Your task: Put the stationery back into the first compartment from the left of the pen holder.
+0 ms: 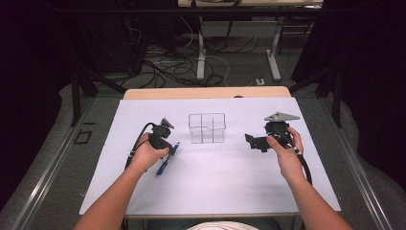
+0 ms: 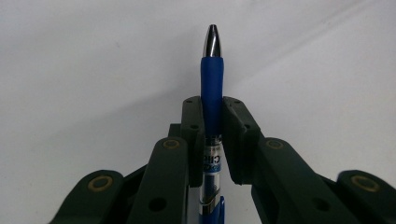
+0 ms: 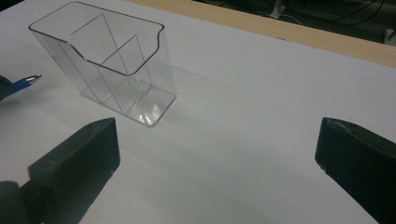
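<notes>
1. The left gripper [image 1: 167,143] sits at the left of the white tabletop [image 1: 215,182] in the high view, held in the person's left hand [image 1: 148,155], with its cable trailing back along the forearm.
2. Its jaws are clamped on a blue pen [image 2: 211,93]. In the left gripper view the two black pads press the pen's barrel from either side, just where the blue rubber grip meets the clear labelled section.
3. The pen runs lengthwise between the jaws. Its silver tip points away from the gripper, well past the jaw ends, and its blue clip end lies back toward the hand.
4. In the high view the pen [image 1: 168,160] slants low over the tabletop, its rear end showing below the left hand. Whether it touches the surface cannot be told.
5. A clear plastic organizer [image 1: 207,128] stands upright near the middle of the tabletop, between the two grippers and apart from both. Inner walls split it into compartments, and one side of its rim is cut lower.
6. The right gripper [image 1: 253,142] is at the right of the tabletop, held in the right hand [image 1: 286,153], with a grey three-cornered plate [image 1: 281,116] on top.
7. Its jaws stand wide apart with nothing between them, as the right gripper view shows. They point toward the organizer [image 3: 107,65], and the pen's tip [image 3: 25,81] shows at that view's left edge.
</notes>
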